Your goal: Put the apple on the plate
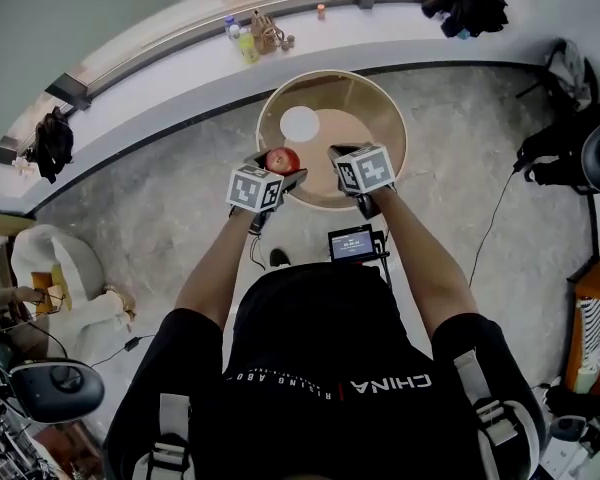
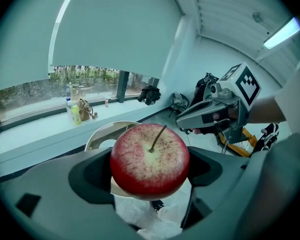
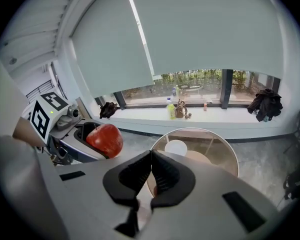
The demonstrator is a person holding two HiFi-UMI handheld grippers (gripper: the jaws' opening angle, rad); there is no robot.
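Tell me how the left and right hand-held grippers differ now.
The left hand-held gripper clamps the apple; the right hand-held gripper holds nothing. The left one's jaws stand apart around the fruit; the right one's jaws touch. Both hover over the near edge of the round table.

1. The round light-wood table (image 1: pixel 385 98) carries only a small white round plate (image 1: pixel 300 123); bare tabletop surrounds it.
2. The left gripper (image 1: pixel 280 168), closed on the red apple (image 1: pixel 282 158), and the right gripper (image 1: pixel 338 154), jaws together, hang over the near rim with an open gap between them.
3. From apple to plate lies bare tabletop.
4. Plastic bottles (image 1: pixel 242 40) on the white window ledge (image 1: pixel 380 28) stand well apart from the plate.
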